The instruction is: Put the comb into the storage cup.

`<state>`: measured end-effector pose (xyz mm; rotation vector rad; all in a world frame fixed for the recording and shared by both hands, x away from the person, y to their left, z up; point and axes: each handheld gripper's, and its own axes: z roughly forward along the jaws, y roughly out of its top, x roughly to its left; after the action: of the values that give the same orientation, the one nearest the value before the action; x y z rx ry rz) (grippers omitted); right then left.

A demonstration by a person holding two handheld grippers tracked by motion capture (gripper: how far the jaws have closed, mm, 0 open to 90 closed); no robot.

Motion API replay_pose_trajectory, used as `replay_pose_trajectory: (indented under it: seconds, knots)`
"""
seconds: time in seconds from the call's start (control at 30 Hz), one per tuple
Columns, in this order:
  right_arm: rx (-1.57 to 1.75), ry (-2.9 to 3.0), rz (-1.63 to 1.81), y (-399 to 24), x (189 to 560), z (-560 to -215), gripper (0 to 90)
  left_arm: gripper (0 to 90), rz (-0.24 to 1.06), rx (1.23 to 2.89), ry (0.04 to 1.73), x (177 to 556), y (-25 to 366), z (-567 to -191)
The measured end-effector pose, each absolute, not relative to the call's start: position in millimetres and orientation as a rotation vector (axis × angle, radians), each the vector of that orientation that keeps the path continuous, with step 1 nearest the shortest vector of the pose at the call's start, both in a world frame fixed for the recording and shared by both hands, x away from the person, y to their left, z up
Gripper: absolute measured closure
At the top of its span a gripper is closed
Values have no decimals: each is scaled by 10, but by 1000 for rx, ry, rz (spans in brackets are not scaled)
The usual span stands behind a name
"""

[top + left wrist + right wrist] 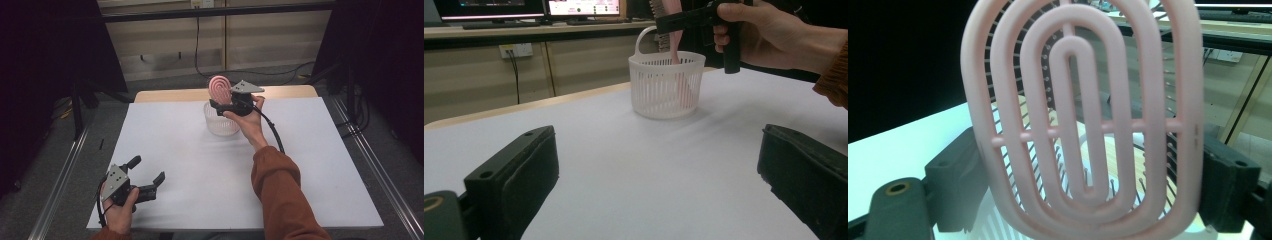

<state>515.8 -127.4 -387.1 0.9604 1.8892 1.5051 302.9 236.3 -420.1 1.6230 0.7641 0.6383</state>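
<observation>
Right tongs (218, 103) pinch the pink hairbrush (220, 88), standing in the white basket (220, 122) near the desk's (190, 165) far edge; released now, it could tip the basket. Left tongs (146, 173) rest spread.

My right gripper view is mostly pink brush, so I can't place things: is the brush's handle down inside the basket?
Observer: Yes. The left gripper view shows the brush going down into the white basket.
Operator: Where's the other gripper?
Observer: The left gripper sits near the table's front left corner, jaws open, nothing between them.
Operator: Does the basket have a carry loop?
Observer: Yes, a white loop rises from its rim, beside the brush.
</observation>
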Motion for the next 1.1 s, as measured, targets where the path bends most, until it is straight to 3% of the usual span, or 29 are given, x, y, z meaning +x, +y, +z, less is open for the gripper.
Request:
replay_pose_trajectory:
  seconds: [1.1]
  knots:
    - [916, 1976, 1470, -1033, 5204, -3922, 120, 32, 637, 1629, 762, 3033, 2368, -4207]
